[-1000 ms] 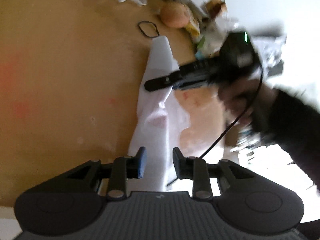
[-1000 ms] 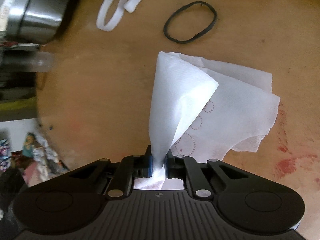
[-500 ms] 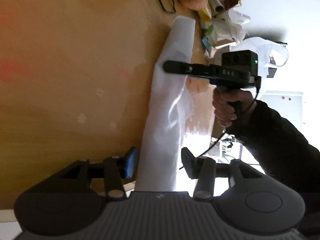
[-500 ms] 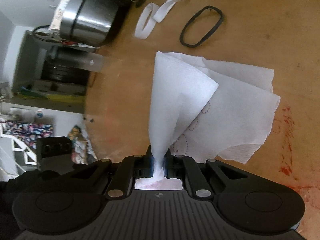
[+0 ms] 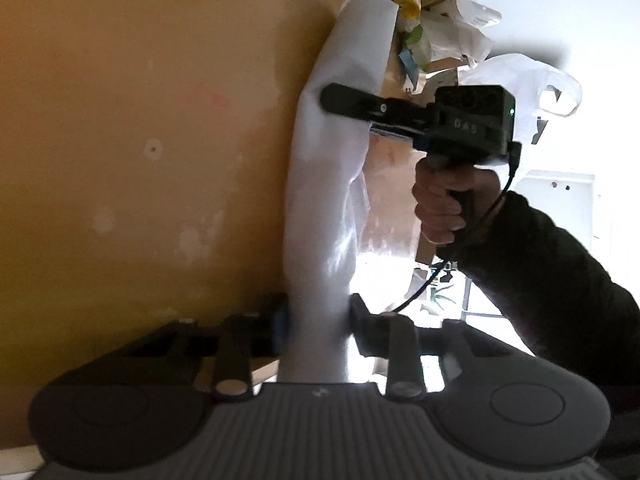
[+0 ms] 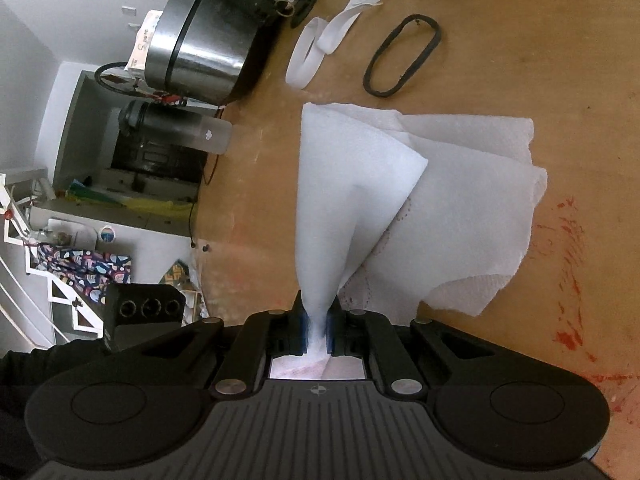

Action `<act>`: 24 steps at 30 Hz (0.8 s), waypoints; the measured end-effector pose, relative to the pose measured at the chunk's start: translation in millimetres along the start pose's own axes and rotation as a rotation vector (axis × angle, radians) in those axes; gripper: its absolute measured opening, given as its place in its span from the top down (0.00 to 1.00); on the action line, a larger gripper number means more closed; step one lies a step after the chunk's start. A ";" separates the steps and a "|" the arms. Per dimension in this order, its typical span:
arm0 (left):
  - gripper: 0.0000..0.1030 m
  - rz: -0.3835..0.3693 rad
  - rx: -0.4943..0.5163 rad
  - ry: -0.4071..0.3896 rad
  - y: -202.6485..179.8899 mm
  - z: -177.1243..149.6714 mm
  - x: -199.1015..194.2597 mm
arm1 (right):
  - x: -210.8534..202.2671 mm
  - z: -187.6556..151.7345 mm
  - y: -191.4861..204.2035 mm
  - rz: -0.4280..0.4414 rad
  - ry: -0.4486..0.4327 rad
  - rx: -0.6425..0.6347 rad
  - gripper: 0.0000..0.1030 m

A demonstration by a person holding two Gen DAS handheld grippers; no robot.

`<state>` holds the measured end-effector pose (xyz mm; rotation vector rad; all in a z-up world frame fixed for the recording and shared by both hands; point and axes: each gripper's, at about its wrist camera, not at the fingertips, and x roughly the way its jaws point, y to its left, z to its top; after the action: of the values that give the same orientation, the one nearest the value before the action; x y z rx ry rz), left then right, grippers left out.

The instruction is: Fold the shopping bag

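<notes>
The white shopping bag [image 6: 460, 208] lies partly folded on the wooden table [image 5: 140, 140], one corner lifted into a cone. My right gripper [image 6: 317, 320] is shut on that corner, its blue pads pinching the fabric. In the left wrist view the bag [image 5: 324, 184] stretches as a long white band from the right gripper [image 5: 336, 100] down to my left gripper [image 5: 318, 316]. The left jaws are closing, with the band filling the gap and both pads against it. A hand in a dark sleeve [image 5: 444, 208] holds the right gripper.
A steel pot [image 6: 200, 40], a clear bottle [image 6: 188, 132], a white strap [image 6: 332, 40] and a black rubber ring [image 6: 402, 56] lie beyond the bag. Red stains [image 6: 568, 240] mark the table at right. Packages and a plastic bag [image 5: 432, 20] crowd the far edge.
Both grippers have sunk toward the table. The left jaws widened around the bag's band, then closed in on it. The right gripper kept its grip on the corner.
</notes>
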<state>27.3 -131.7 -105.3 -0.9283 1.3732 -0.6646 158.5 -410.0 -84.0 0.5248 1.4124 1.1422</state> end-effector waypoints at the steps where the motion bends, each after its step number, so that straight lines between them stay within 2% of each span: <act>1: 0.80 0.014 0.001 -0.005 -2.0 -1.4 -1.0 | -1.2 -0.4 -0.4 0.000 -0.001 -0.001 0.95; 5: 0.84 0.091 -0.020 -0.018 -10.4 -7.9 -3.2 | -4.1 -1.5 -2.3 -0.004 -0.004 0.001 0.95; 6: 0.84 0.149 -0.002 -0.020 -21.5 -8.8 -2.2 | -4.5 -1.7 -2.9 -0.005 -0.005 0.003 0.95; 8: 0.84 0.203 0.026 -0.021 -31.5 -11.1 -1.7 | -5.5 -2.1 -2.4 -0.015 -0.006 0.005 0.95; 18: 0.84 0.442 0.148 -0.025 -71.2 -10.8 -5.9 | 1.7 2.1 32.9 -0.216 0.030 0.037 0.93; 24: 0.84 0.612 0.245 -0.008 -92.8 -12.5 3.0 | 15.0 3.7 53.0 -0.317 0.057 0.040 0.82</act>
<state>26.5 -183.0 -26.9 -0.2832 1.4333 -0.3435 142.8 -373.9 -45.3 0.2841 1.5084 0.8815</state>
